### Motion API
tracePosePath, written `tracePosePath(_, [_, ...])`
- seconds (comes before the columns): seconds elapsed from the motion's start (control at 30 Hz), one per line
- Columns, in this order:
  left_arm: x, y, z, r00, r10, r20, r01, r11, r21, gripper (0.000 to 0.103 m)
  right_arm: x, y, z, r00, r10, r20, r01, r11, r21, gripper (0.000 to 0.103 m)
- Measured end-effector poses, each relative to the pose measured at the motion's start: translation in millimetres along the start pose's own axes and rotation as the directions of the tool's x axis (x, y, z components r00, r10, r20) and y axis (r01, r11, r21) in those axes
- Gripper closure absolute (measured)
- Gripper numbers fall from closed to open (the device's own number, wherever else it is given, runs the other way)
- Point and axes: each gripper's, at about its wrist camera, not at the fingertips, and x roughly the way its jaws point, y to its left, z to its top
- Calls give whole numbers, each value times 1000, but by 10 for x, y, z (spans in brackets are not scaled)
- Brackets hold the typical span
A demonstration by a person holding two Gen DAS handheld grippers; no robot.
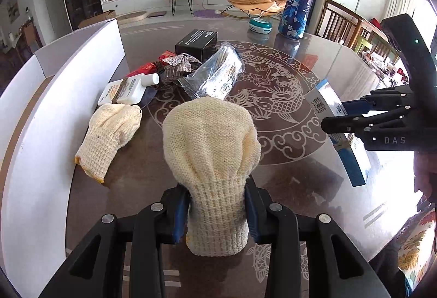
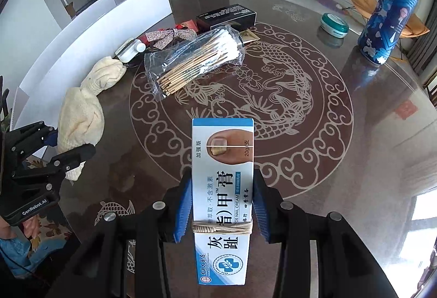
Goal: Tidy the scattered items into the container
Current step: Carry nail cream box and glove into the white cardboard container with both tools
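My left gripper [image 1: 217, 218] is shut on the cuff of a cream knit glove [image 1: 210, 156], held just above the dark table; the right wrist view shows it at the left [image 2: 79, 120]. My right gripper [image 2: 221, 210] is shut on a blue-and-white nail cream box [image 2: 222, 188] with a rubber band around it, also off the table. A second cream glove [image 1: 109, 139] lies beside the white container's wall [image 1: 41, 134]. Farther back lie a bag of cotton swabs [image 2: 196, 60], a white bottle [image 1: 128, 88], a sparkly bow [image 1: 180, 62] and a black box [image 1: 196, 42].
A tall blue patterned bottle [image 1: 297, 3] and a teal round tin [image 1: 260, 25] stand at the table's far right. The table top [image 2: 300, 112] is glossy brown with a fish pattern. Wooden chairs stand beyond its right edge.
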Motion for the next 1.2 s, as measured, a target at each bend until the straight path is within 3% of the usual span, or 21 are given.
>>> tracePosePath(0.17, [47,61,-158,1000,2,-23,-2,1000,-18,67,315,67,-52,997,-43,-68,39,998,-48,61])
tracePosePath(0.37, [73,128,-284,999,-1,-33,0,999,-36,67,466,-41,-156,994,-34,-99,32,999,-17,57])
tracePosePath(0.5, [77,146,-282,1000,-4,-31,2,999,-46,67,443,-56,-207,994,-21,-108,19,1000,-20,34])
tracePosePath(0.57, [67,149,-274,999,-6,-31,4,999,-49,67,458,-58,-246,992,-23,-124,19,999,-26,35])
tracePosePath(0.6, [54,151,-266,1000,-8,-30,7,999,-50,67,476,-53,-268,990,-22,-141,18,999,-29,56])
tracePosePath(0.63, [33,154,-256,1000,-10,-28,9,999,-50,67,461,-40,-282,990,-40,-138,34,999,-39,59])
tracePosePath(0.77, [-122,218,-188,1000,-23,-6,23,998,-58,67,317,-46,-233,994,-38,-99,36,999,-19,59])
tracePosePath(0.93, [-466,488,-66,998,-33,44,37,995,-93,67,-38,83,79,1000,5,-17,-5,1000,-1,59])
tracePosePath(1.07, [-796,962,3,996,-9,84,22,987,-156,67,-360,402,478,996,68,58,-67,998,-18,59])
tracePosePath(1.2, [-1018,1637,19,992,84,94,-59,970,-238,67,-603,892,974,978,165,127,-159,986,-58,59])
